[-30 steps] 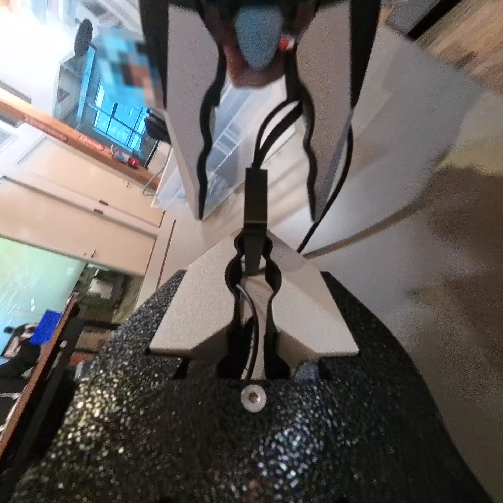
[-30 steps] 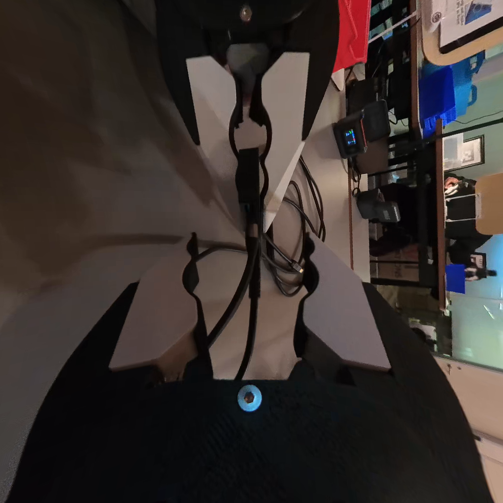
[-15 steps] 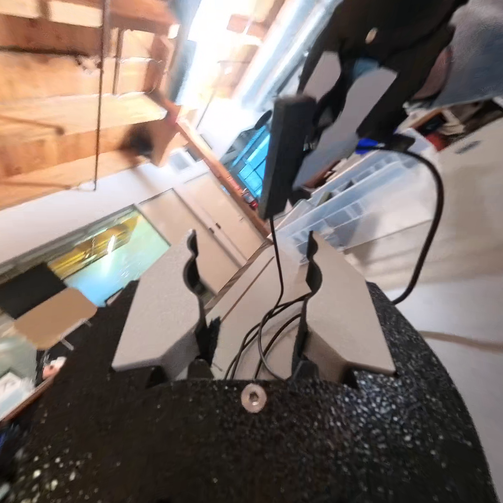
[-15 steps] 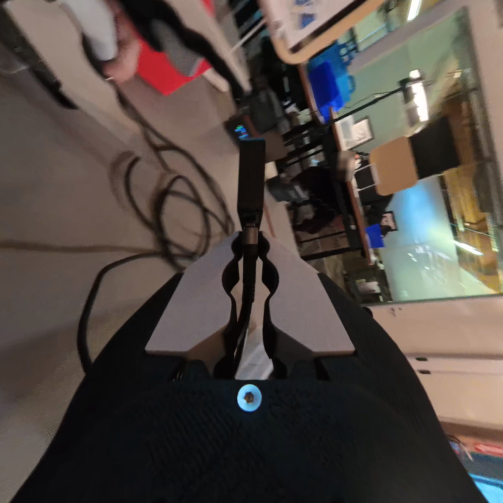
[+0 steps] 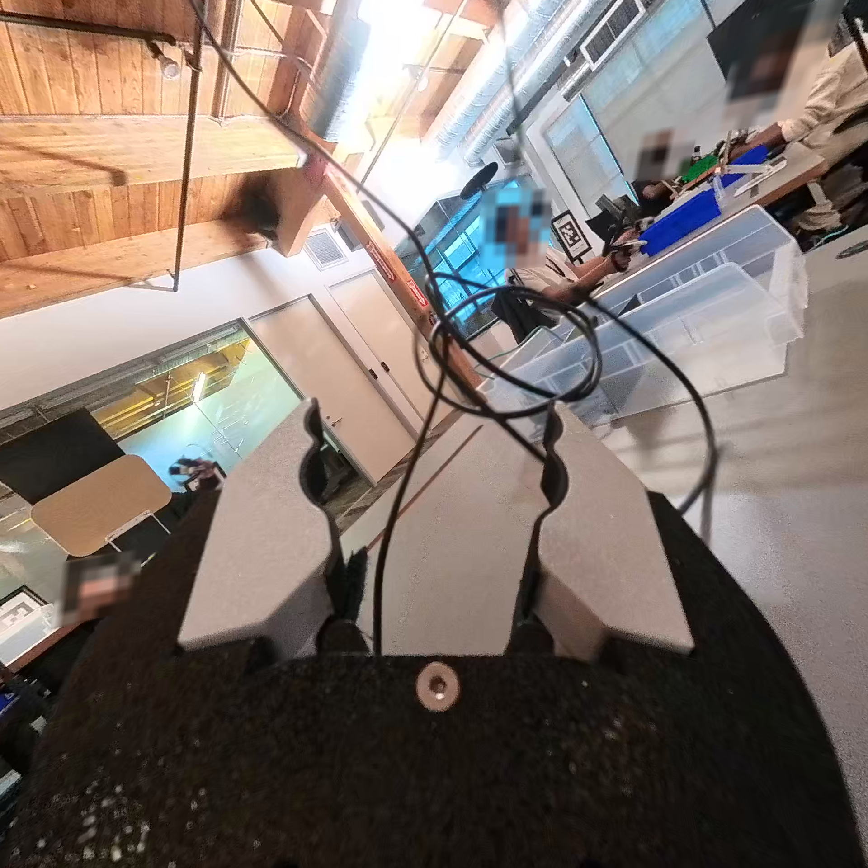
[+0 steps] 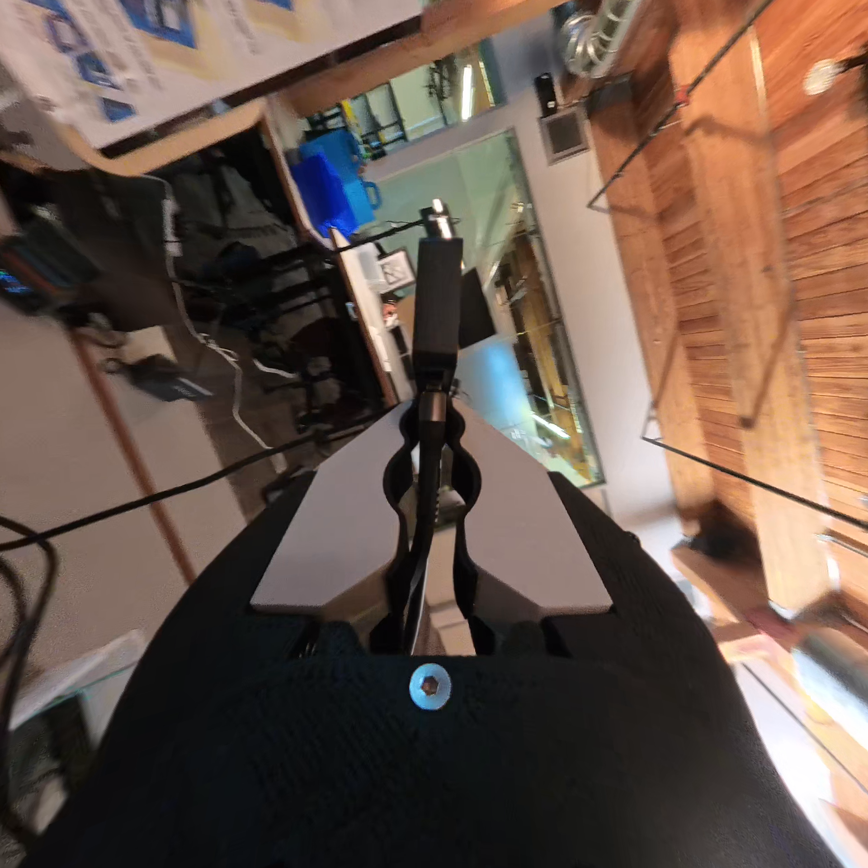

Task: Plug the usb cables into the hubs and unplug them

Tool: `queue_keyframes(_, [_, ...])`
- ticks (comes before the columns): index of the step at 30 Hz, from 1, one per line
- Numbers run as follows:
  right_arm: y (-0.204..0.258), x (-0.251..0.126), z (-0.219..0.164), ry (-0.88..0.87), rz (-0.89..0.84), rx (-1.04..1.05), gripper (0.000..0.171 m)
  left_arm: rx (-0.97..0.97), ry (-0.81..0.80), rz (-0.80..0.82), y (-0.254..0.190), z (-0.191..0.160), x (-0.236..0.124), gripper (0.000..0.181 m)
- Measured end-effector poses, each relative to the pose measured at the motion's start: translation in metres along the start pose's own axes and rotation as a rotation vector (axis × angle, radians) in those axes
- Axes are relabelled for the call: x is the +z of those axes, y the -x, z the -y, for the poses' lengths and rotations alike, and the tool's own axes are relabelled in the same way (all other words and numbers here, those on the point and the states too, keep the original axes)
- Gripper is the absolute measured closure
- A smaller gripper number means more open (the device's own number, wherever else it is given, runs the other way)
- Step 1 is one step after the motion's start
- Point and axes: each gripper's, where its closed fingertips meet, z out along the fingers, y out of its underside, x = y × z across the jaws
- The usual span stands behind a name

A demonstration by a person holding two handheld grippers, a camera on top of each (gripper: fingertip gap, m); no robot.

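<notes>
**Hub lifted on its cable, left claw empty**

In the left wrist view, the thin black cable [image 5: 512, 357] hung in loose loops just ahead of my left gripper [image 5: 432, 422], with one strand dropping down through the gap between the two grey fingers [image 5: 263, 530] toward the gripper body. The jaws stood wide apart and pinched nothing; the strand passed between them, and another strand crossed the tip of the right-hand finger, though I could not tell whether it touched. Beyond the loops, clear plastic bins [image 5: 695, 324] sat on the pale table [image 5: 775, 540]; they were too blurred for me to make out any contents. Farther back a person [image 5: 554, 277] leaned at another table.

In the right wrist view, my right gripper [image 6: 432, 418] was closed down narrow on the metal-sleeved plug end of a black USB cable [image 6: 425, 507], which ran back along the channel between the fingers [image 6: 357, 521]. The dark, slim hub [image 6: 437, 300] stood straight out beyond the fingertips, joined to that plug and held clear of the table, with a short silvery connector [image 6: 439, 220] at its far end. Other black leads [image 6: 155, 493] trailed across the pale surface at the left.
</notes>
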Motion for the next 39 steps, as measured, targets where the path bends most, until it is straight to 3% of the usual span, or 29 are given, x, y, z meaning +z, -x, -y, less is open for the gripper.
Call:
queue_keyframes(8, [-0.143,-0.018,-0.008,0.144,-0.236,-0.136,0.163,-0.005,0.036,-0.022,-0.004,-0.008,0.001,0.090])
queue_keyframes(13, [-0.153,-0.024,-0.060,0.266,-0.227,-0.155,0.163,-0.004,0.047,-0.041,-0.007,-0.010,0.000,0.093])
queue_keyframes(20, [-0.062,-0.016,-0.174,0.447,-0.077,-0.254,0.163,0.014,0.062,-0.070,-0.014,-0.012,-0.001,0.097])
queue_keyframes(26, [0.046,0.001,-0.234,0.450,0.094,-0.283,0.163,0.015,0.079,-0.081,-0.016,-0.016,-0.002,0.099])
queue_keyframes(30, [0.130,0.009,-0.272,0.478,0.323,-0.236,0.163,0.008,0.090,-0.094,-0.018,-0.020,-0.002,0.101])
queue_keyframes(33, [0.195,0.003,-0.297,0.545,0.598,-0.146,0.162,0.012,0.097,-0.101,-0.019,-0.021,-0.002,0.102])
queue_keyframes(39, [0.270,-0.013,-0.343,0.792,0.957,-0.187,0.163,0.012,0.108,-0.123,-0.023,-0.024,-0.001,0.105])
